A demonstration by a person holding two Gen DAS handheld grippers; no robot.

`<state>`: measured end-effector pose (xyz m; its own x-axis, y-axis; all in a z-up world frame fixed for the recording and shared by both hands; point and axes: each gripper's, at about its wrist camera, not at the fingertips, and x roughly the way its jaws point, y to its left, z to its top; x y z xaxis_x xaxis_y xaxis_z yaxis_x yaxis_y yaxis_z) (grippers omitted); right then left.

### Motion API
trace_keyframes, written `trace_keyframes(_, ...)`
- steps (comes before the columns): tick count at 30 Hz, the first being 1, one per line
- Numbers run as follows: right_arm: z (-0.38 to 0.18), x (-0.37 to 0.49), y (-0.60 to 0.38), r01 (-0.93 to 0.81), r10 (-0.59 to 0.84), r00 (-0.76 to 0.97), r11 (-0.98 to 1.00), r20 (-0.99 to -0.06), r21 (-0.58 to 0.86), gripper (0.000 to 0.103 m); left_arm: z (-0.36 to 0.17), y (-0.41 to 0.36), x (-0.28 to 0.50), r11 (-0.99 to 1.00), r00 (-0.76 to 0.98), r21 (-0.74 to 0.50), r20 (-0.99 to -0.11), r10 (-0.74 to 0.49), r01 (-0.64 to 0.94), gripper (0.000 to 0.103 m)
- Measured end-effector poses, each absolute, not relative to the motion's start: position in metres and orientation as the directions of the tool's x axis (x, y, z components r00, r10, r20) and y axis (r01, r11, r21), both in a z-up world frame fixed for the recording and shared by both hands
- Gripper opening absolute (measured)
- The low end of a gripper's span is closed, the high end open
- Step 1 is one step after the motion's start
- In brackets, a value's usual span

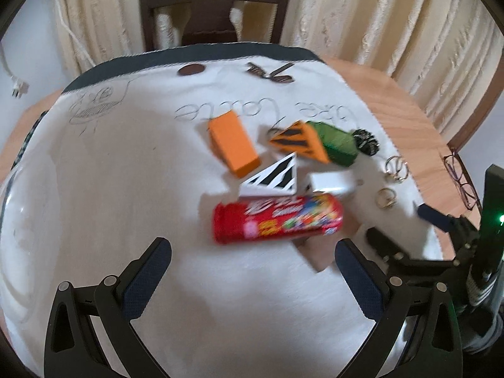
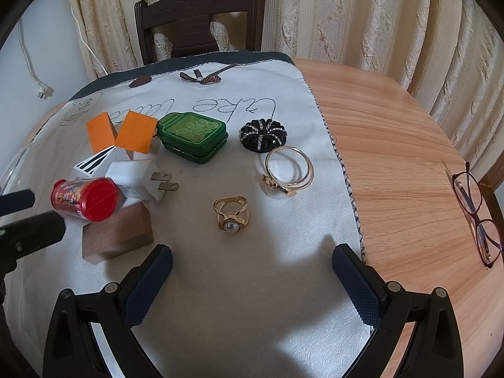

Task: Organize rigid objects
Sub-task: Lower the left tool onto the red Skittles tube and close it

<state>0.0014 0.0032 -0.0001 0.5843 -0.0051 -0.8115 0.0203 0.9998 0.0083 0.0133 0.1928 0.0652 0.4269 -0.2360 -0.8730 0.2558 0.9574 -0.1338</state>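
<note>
A red candy tube point(image 1: 277, 217) point(image 2: 85, 200) lies on its side on the white cloth, resting on a wooden block point(image 2: 118, 233). Behind it are a white striped wedge point(image 1: 272, 178) point(image 2: 93, 162), a white plug charger point(image 2: 141, 179) point(image 1: 330, 182), an orange block point(image 1: 233, 143) point(image 2: 100, 132), an orange striped wedge point(image 1: 299, 141) point(image 2: 137, 135) and a green tin point(image 2: 193, 135) point(image 1: 337, 141). My left gripper point(image 1: 252, 264) hangs open just short of the tube. My right gripper point(image 2: 252, 261) is open over bare cloth, near a pearl ring point(image 2: 231, 214).
A gold double ring point(image 2: 288, 170) and a black jewelled brooch point(image 2: 264, 135) lie right of the tin. Glasses point(image 2: 475, 214) rest on the bare wooden table point(image 2: 393, 163) to the right. A dark chair point(image 2: 198, 15) stands behind, before curtains. A clear container's rim point(image 1: 12, 220) shows at the left.
</note>
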Motion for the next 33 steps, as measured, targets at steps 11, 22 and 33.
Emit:
trace_keyframes(11,0.000,0.001,0.003,0.020,-0.005,0.584,1.000,-0.811,0.009,0.103,0.055,0.169,0.035,0.952,0.414,-0.136,-0.877,-0.245,0.275,0.103)
trace_keyframes(22,0.000,0.001,0.003,0.020,-0.004,0.585,1.000,-0.811,0.009,0.103,0.039,0.177,0.049,0.949,0.386,-0.192,-0.879,-0.279,0.250,0.098)
trace_keyframes(33,0.000,0.000,0.003,0.017,-0.004,0.584,1.000,-0.812,0.007,0.103,0.051,0.186,0.041,0.937,0.403,-0.237,-0.854,-0.327,0.259,0.095)
